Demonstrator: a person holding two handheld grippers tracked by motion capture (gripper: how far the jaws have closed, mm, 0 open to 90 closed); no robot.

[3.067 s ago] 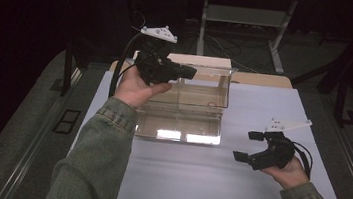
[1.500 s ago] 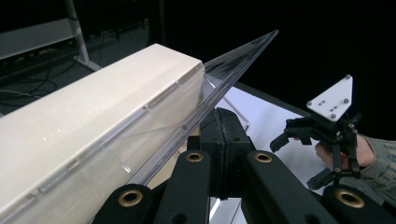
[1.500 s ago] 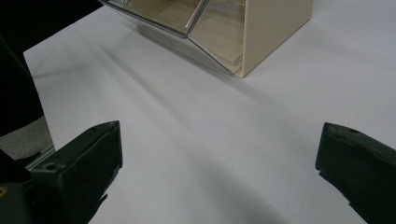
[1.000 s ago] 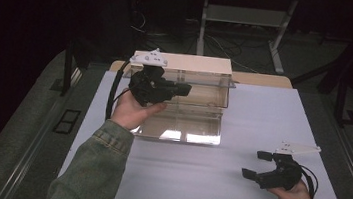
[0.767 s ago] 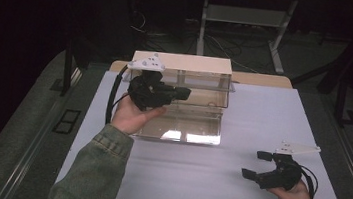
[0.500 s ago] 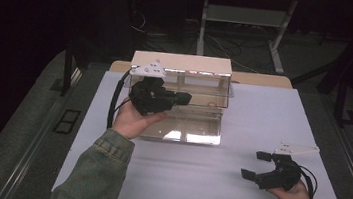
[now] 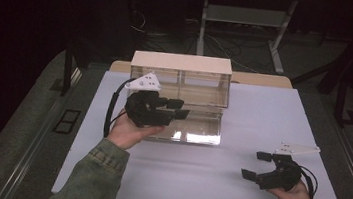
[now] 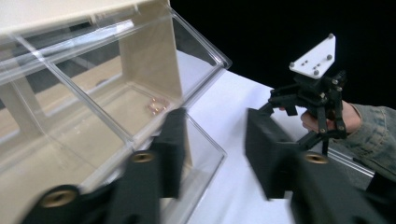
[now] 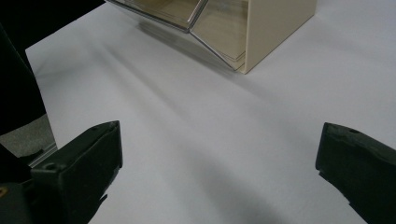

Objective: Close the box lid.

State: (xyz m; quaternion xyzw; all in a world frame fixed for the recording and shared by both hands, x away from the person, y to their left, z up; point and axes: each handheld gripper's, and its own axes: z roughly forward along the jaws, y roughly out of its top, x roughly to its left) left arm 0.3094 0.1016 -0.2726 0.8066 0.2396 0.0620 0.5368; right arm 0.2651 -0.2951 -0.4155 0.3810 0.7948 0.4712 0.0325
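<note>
So: 1 clear box (image 7: 189,106), 2 grippers – left (image 7: 179,109) just opening, right (image 7: 256,165) agape.

A small pinkish item (image 8: 158,106) inside the clear case (image 8: 93,116) is unidentifiable.

desk (image 7: 235,186): white top, wooden edge at far side | floor (image 7: 25,132): grey, around desk, dark floor outlet plate (image 7: 67,121) left of desk | metal stand (image 7: 244,16) with loose cables (image 7: 220,46) beyond desk | room dim, backdrop black
</note>
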